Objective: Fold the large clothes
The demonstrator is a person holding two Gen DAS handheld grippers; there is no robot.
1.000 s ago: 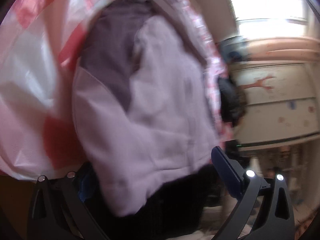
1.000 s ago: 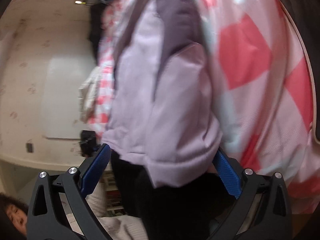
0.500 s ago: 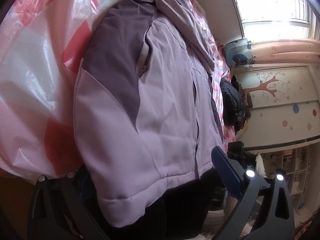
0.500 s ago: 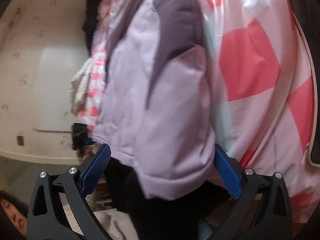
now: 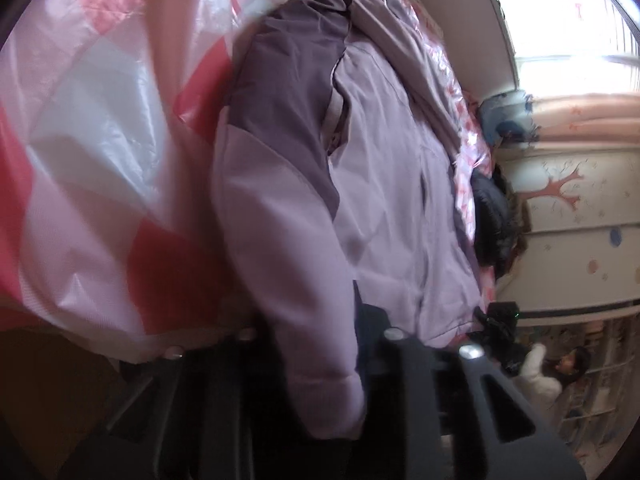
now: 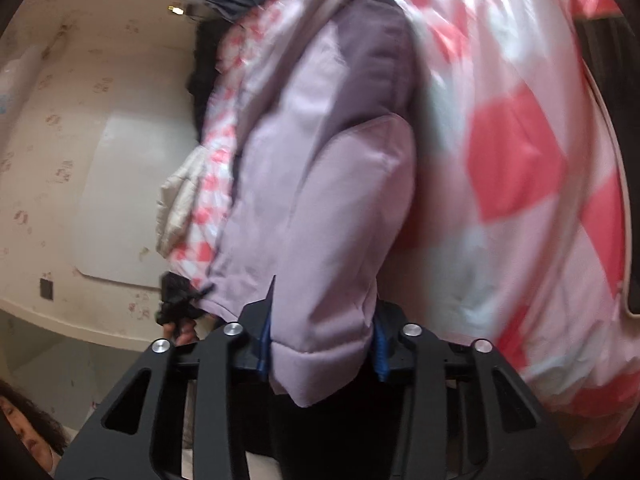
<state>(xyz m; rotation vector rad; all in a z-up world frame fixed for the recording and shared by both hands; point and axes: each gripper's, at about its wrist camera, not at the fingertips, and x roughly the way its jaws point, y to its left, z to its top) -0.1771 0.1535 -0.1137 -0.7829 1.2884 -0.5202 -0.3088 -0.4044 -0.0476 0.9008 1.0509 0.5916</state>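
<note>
A lilac padded jacket with dark purple shoulder panels (image 5: 384, 184) lies on a bed covered by a pink, red and white checked sheet (image 5: 100, 140). My left gripper (image 5: 316, 368) is shut on the cuff of one lilac sleeve (image 5: 288, 280). In the right wrist view the same jacket (image 6: 288, 168) lies on the checked sheet (image 6: 512, 152). My right gripper (image 6: 320, 344) is shut on the cuff of the other sleeve (image 6: 340, 240), with the blue pads (image 6: 265, 340) pressed against both sides of it.
A black garment (image 5: 492, 216) lies at the far side of the bed, and a cream garment (image 6: 180, 204) hangs off its edge. A wall with a tree picture (image 5: 560, 188) and a bright window (image 5: 568, 20) stand beyond. A person (image 5: 560, 372) is by shelves.
Both grippers have closed: their jaws stood wide apart around the jacket's hem and sleeve ends before, and now each pinches a sleeve cuff. The cameras have shifted slightly closer.
</note>
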